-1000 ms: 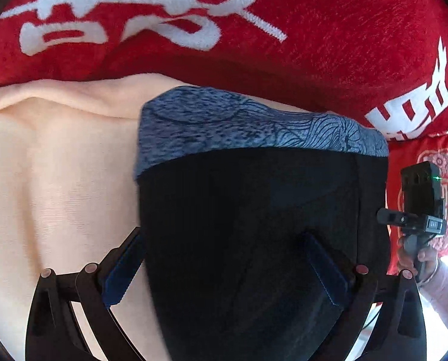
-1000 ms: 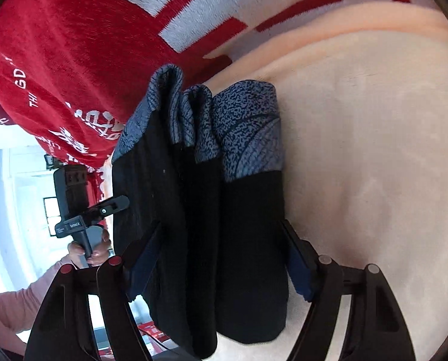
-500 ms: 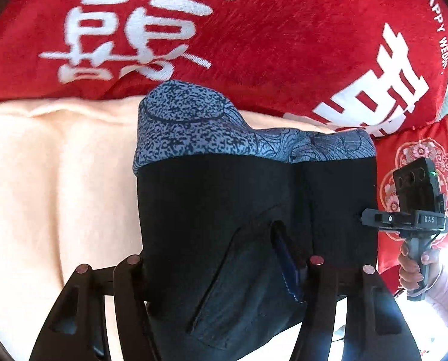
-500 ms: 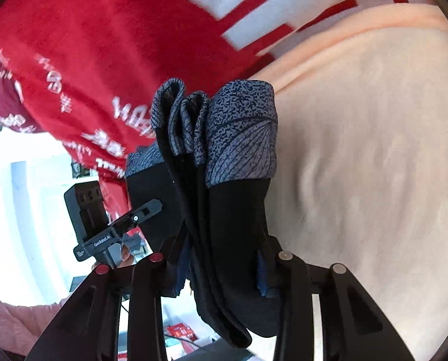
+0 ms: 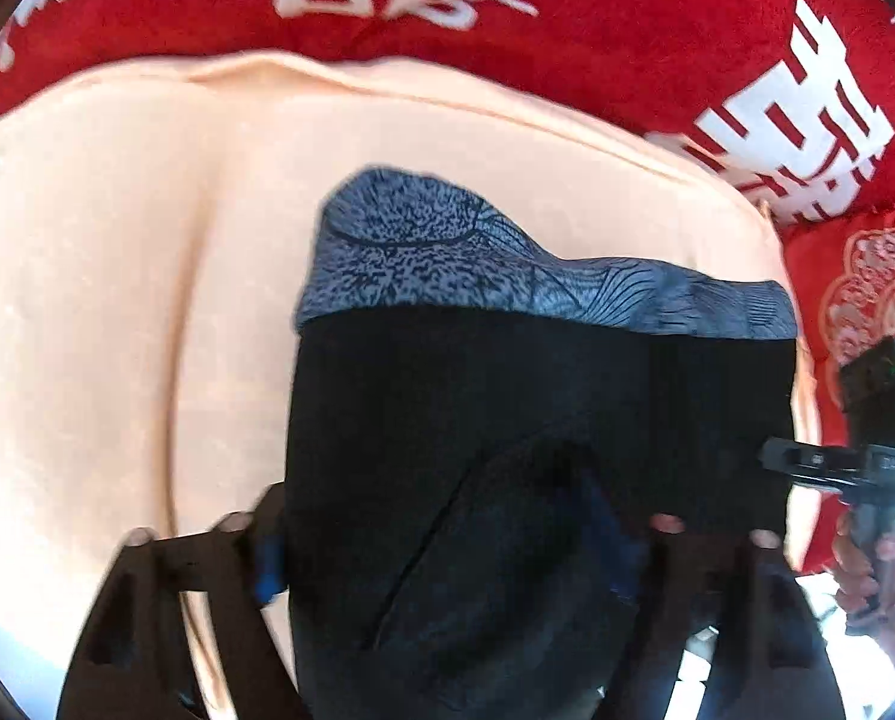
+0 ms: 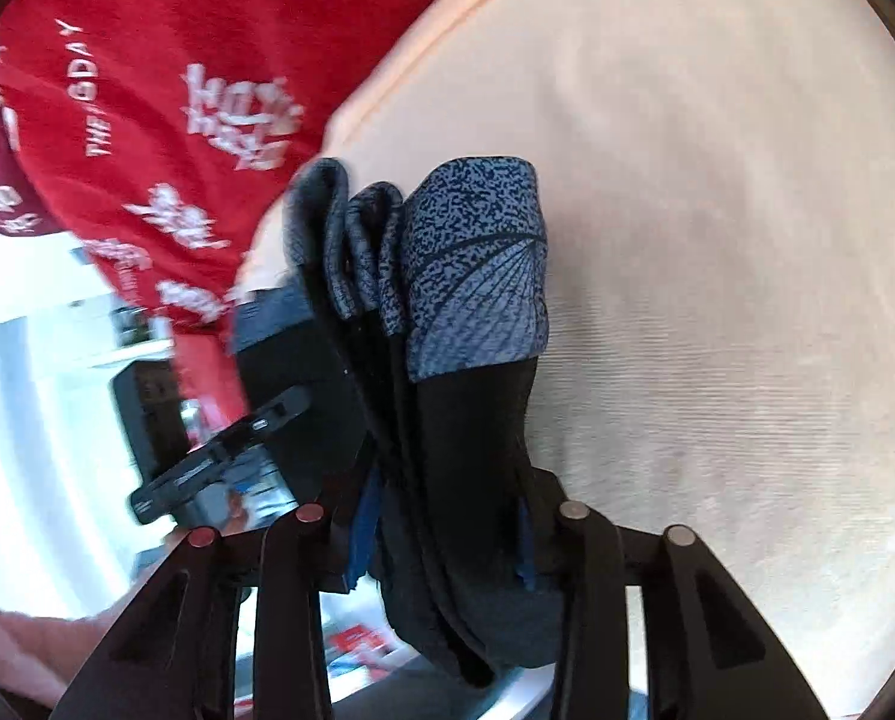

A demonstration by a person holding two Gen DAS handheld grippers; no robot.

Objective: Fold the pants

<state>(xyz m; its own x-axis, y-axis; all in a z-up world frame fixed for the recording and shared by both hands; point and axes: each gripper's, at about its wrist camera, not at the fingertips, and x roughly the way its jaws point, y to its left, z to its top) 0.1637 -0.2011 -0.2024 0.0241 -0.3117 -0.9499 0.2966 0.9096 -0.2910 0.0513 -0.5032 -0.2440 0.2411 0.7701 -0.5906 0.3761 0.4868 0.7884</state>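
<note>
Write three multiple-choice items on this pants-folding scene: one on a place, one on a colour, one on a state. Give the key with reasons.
1. The folded pants are above which surface?
A. a peach blanket
B. a wooden floor
C. a glass table

2. What colour is the waistband?
A. plain white
B. speckled blue-grey
C. green

3. What is between the fingers of the right gripper?
A. nothing
B. a red cushion
C. the bundled pants

Key:
1 A, the peach blanket spreads under and around the pants in both views.
2 B, a blue-grey patterned band tops the black cloth.
3 C, the right wrist view shows the layered pants running between the two blue pads, with the jaws opening slightly.
</note>
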